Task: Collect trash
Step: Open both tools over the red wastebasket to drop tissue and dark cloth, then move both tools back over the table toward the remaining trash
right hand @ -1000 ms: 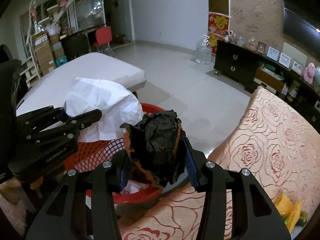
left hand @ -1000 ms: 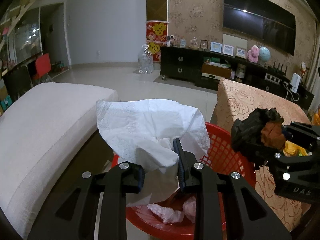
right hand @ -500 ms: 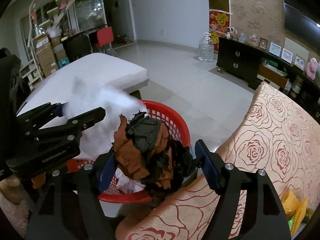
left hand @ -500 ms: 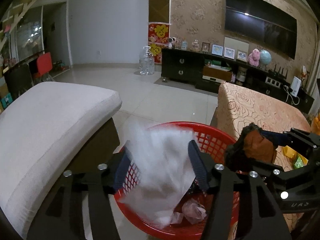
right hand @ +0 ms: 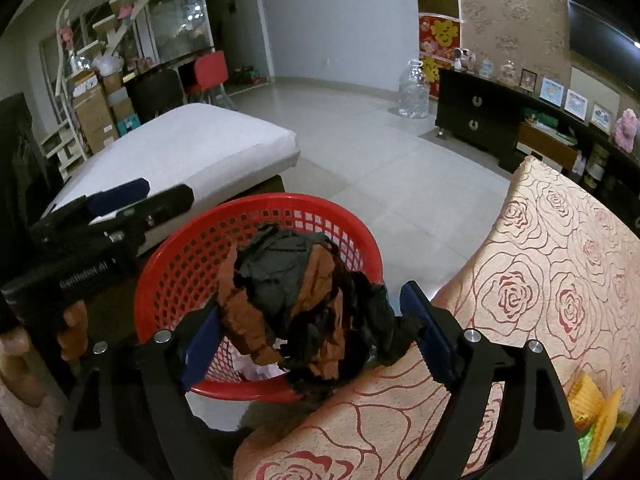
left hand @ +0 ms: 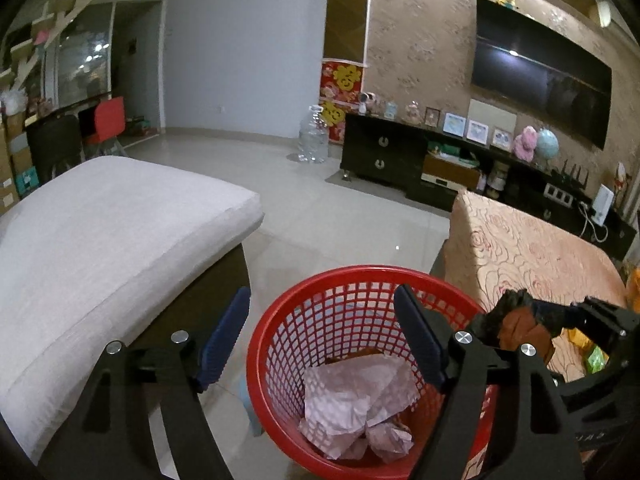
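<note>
A red mesh basket (left hand: 320, 300) stands on the floor between a white cushion and a rose-patterned table. White crumpled paper (left hand: 352, 404) lies inside it. My left gripper (left hand: 320, 328) is open and empty above the basket's rim. My right gripper (right hand: 316, 320) has its jaws spread wide, and a black and brown crumpled wad (right hand: 304, 300) sits between them over the basket's right rim (right hand: 360, 232). The wad also shows in the left wrist view (left hand: 516, 324). Whether the pads still touch it I cannot tell.
A white cushioned seat (left hand: 100, 232) is at the left. A table with a rose-patterned cloth (right hand: 560, 280) is at the right, with yellow and green scraps (right hand: 592, 404) on it. A dark TV cabinet (left hand: 400, 160) and a water jug (left hand: 314, 140) stand far back.
My left gripper opened and the white paper fell into the basket. My right gripper opened wider around the black and brown wad, which has loosened and spread.
</note>
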A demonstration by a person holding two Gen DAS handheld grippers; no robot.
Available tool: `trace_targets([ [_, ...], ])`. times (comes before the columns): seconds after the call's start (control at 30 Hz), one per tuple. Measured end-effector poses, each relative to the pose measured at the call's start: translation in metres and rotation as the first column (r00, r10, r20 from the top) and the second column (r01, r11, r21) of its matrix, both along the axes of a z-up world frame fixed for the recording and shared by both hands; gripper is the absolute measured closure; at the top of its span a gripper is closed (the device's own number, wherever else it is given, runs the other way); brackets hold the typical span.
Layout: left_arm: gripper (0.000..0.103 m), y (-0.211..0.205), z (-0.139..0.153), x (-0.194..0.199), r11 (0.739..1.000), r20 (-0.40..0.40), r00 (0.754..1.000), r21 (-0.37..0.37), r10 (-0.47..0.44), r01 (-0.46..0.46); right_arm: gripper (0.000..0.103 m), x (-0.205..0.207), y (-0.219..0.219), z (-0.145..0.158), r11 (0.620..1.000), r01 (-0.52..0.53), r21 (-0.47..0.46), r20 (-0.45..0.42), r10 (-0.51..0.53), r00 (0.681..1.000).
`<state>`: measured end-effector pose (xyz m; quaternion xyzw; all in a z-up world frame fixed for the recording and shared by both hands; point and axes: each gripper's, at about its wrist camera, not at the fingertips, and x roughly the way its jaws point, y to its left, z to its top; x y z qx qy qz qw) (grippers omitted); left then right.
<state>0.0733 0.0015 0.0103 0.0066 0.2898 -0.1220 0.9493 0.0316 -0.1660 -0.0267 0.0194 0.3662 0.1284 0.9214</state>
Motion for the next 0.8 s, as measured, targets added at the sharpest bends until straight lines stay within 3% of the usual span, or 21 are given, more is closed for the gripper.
trace_targets([
  [0.6,0.030,0.010,0.004,0.002,0.999,0.016,0.999,-0.028,0.037,-0.037,0.017,0.003,-0.005,0.014,0.999,0.024,0.035,0.064,-0.026,0.998],
  [0.8,0.025,0.009,0.008,-0.001,0.999,0.038,0.999,-0.032,0.039,-0.038,0.017,-0.002,-0.019,0.018,0.997,0.063,0.042,0.077,-0.067,0.995],
])
